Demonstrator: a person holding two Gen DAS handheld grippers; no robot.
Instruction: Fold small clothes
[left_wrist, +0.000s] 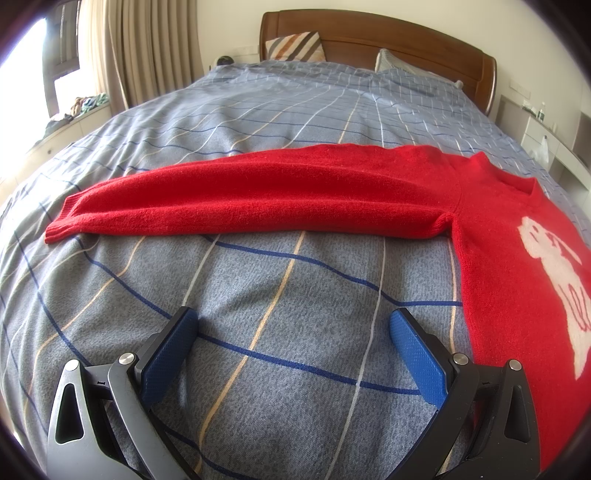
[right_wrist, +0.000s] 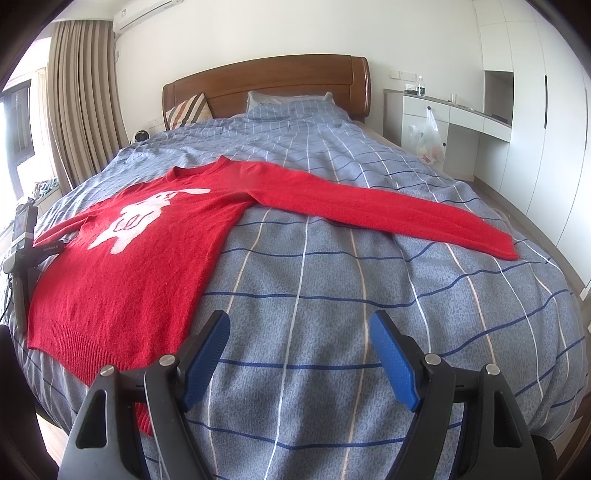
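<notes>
The left gripper (left_wrist: 293, 334) hovers low over the bed (left_wrist: 280, 280) with its blue-padded fingers (left_wrist: 415, 354) spread wide and nothing between them; the right gripper (right_wrist: 299, 339) hangs the same way, fingers (right_wrist: 205, 360) apart and empty. Just beyond them lies the red sweater (right_wrist: 136, 258), spread flat and face up with a white animal figure (right_wrist: 136, 221) on its chest, both sleeves stretched straight out to the sides. The left sleeve (left_wrist: 240, 195) runs across the left wrist view ahead of the fingers; the right sleeve (right_wrist: 388, 206) does the same in the right wrist view. The sweater's hem sits near the bed's near edge, touching or just beside the right gripper's inner finger.

Nothing looks folded yet, so a sleeve grab is probably next. The knit is soft and fuzzy (and the quilt beneath is soft too), so fingers closing low could pinch the cover along with the sleeve and drag it. A grab too near the cuff may let the sleeve sag and fold crooked.

The grey-blue checked quilt covers the bed up to a wooden headboard (right_wrist: 266, 79) and pillows (right_wrist: 186, 110). Curtains (right_wrist: 79, 96) hang on the left; a white desk (right_wrist: 454, 110) with a plastic bag (right_wrist: 428, 138) stands on the right.
</notes>
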